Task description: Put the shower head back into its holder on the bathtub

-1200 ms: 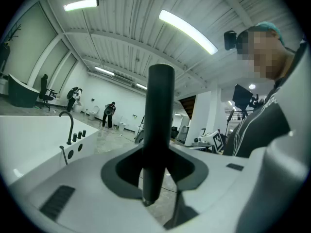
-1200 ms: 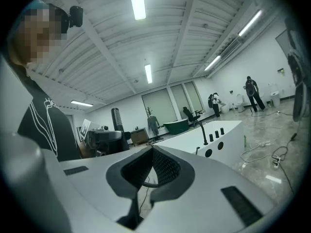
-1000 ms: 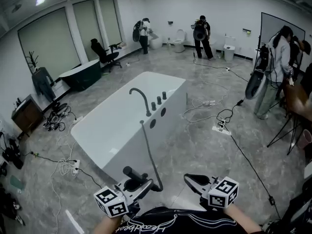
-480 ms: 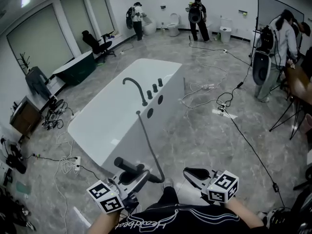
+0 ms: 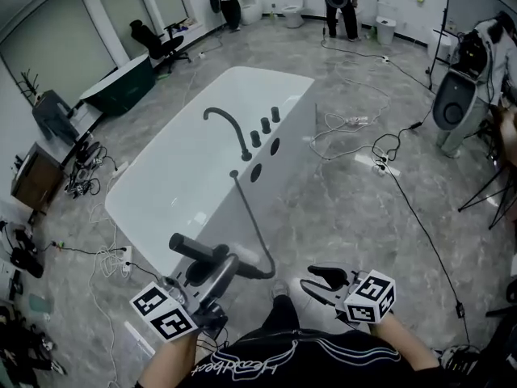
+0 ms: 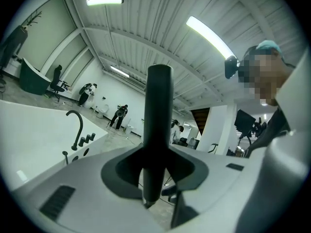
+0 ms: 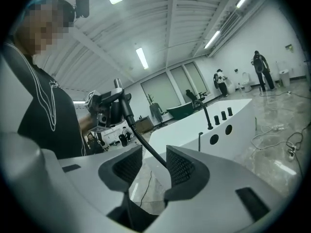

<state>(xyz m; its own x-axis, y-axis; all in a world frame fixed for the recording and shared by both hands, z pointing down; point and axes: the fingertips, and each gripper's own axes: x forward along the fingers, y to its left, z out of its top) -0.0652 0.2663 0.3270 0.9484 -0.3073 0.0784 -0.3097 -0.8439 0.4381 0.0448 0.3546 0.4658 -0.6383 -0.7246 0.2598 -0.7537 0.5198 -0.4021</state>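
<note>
Left gripper (image 5: 216,265): clamps shower head (image 5: 187,247), covering its middle.
Right gripper (image 5: 311,280): jaws just opening, apart, empty.
Holder (image 5: 234,174): tiny, detail unclear.

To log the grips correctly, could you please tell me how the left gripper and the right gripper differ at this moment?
The left gripper is clamped on the dark shower head; the right gripper holds nothing, its jaws having just opened. The hose from the bathtub ends at the left gripper; none reaches the right gripper. Both share the same pale build.
</note>
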